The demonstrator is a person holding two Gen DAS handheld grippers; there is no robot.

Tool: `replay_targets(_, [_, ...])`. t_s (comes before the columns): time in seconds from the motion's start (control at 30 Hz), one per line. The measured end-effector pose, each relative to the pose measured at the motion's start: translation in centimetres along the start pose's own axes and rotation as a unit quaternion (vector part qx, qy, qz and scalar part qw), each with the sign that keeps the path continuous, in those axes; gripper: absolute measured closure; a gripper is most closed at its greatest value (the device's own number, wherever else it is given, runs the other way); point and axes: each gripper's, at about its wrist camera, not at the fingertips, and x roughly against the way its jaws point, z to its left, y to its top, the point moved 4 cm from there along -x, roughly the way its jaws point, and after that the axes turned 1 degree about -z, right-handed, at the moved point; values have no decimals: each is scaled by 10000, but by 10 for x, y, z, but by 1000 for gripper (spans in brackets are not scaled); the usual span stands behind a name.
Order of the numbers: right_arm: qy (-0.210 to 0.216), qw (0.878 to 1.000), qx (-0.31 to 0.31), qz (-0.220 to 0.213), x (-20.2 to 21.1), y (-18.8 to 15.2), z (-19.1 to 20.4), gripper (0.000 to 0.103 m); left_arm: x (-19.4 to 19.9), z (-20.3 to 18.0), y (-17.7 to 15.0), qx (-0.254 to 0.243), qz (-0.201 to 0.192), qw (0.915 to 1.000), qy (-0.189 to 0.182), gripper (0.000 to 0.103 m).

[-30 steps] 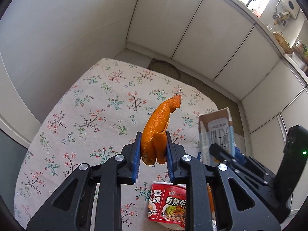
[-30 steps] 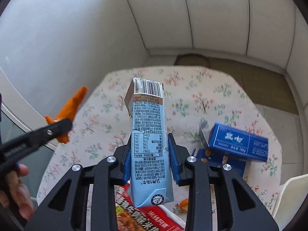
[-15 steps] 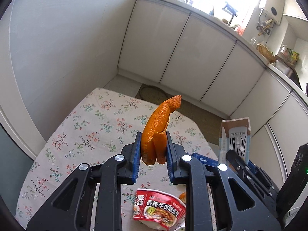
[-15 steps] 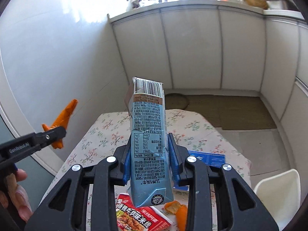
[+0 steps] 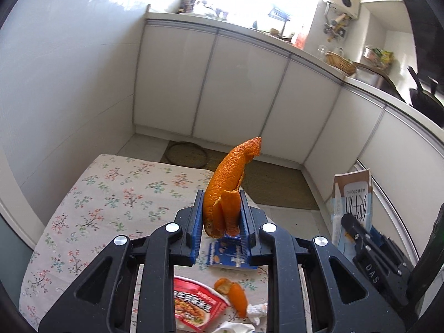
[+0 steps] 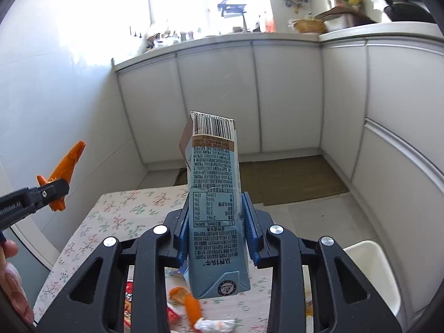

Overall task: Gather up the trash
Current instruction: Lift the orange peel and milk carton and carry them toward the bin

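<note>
White kitchen cabinets (image 5: 241,88) in bkgd, window blown out by glare. Floral tablecloth (image 5: 111,194) below, partly hidden by both tools. Left gripper (image 5: 221,219) clamped on orange peel (image 5: 226,186), held above table. Right gripper (image 6: 217,222) clamped on blue milk carton (image 6: 213,194), upright, also above table. Noodle wrapper (image 5: 194,308), loose peel bits (image 5: 236,294), blue box (image 5: 227,255) half covered, text unreadable.

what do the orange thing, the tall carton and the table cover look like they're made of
Orange thing: citrus peel, going by its dimpled matt skin and curled torn edges. It sits clamped in the left gripper.
Carton: coated paperboard, probably; smooth printed faces, folded seams, a creased dent where the right gripper pinches it.
Table cover: looks like woven cloth, matt with a floral print, though coated fabric is possible.
</note>
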Motion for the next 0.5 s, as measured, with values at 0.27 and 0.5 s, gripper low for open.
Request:
replay_targets(0.27, [-552, 9979, -273, -194, 25, 2, -62, 70, -4, -53, -15, -392, 61, 9986, -337, 81])
replay_targets(0.5, [-1057, 9930, -497, -180, 39, -6, -110, 70, -6, -94, -29, -704, 119, 9958, -572, 81])
